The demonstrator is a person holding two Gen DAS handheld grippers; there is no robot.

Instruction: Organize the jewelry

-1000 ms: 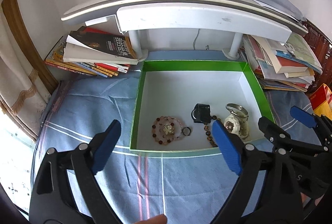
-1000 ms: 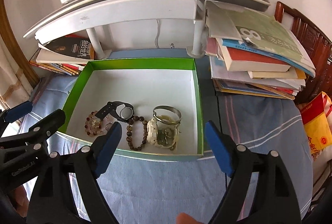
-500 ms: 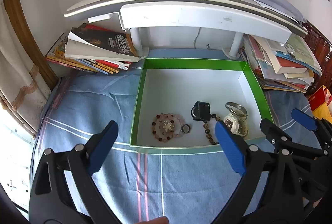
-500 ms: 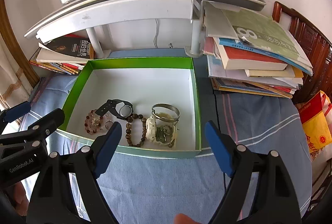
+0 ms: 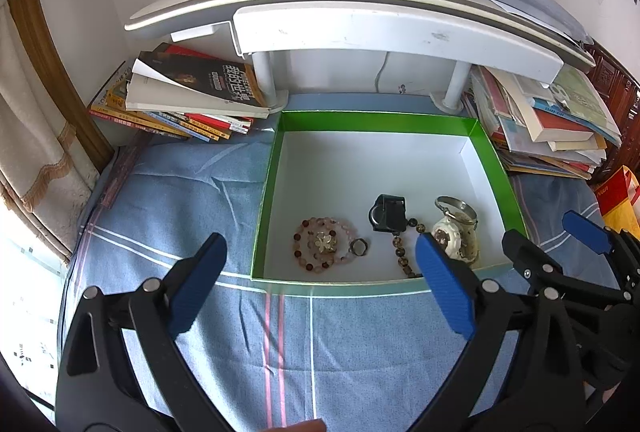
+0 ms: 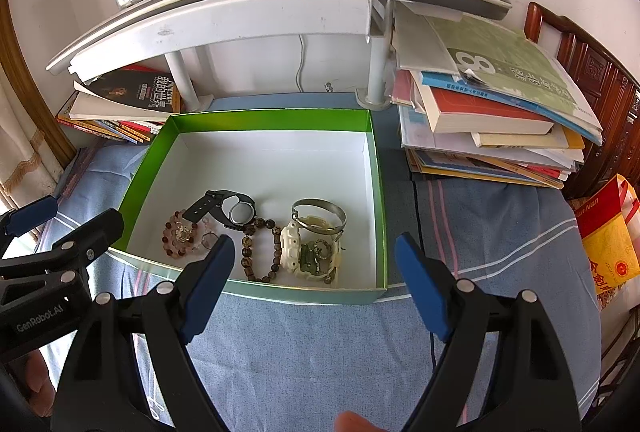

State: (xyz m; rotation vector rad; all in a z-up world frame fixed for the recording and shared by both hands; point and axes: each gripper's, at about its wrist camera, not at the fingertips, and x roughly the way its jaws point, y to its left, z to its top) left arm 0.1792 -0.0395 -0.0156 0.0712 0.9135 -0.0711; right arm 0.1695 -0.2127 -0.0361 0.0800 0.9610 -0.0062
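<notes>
A green-rimmed white box (image 5: 268, 192) (image 6: 378, 192) sits on the blue cloth. Inside lie a pink bead bracelet (image 5: 322, 244) (image 6: 180, 234), a small ring (image 5: 359, 246) (image 6: 209, 240), a black watch (image 5: 386, 214) (image 6: 224, 208), a brown bead bracelet (image 5: 402, 252) (image 6: 260, 252), a cream watch (image 5: 454, 236) (image 6: 312, 252) and a silver bangle (image 5: 456, 206) (image 6: 318, 214). My left gripper (image 5: 320, 284) is open and empty, in front of the box's near wall. My right gripper (image 6: 312, 284) is open and empty, also at the near wall; it shows at the right of the left wrist view (image 5: 560, 256).
A grey desk shelf (image 5: 360, 16) (image 6: 240, 20) overhangs behind the box. Book stacks lie at the left (image 5: 188, 96) (image 6: 124, 104) and right (image 5: 548, 124) (image 6: 492, 112). A red-yellow bag (image 6: 608, 236) hangs at the right edge. A curtain (image 5: 28, 160) hangs at the left.
Both grippers have drawn back and up a little from the box, so it sits farther off in both views. The jewelry has not moved.
</notes>
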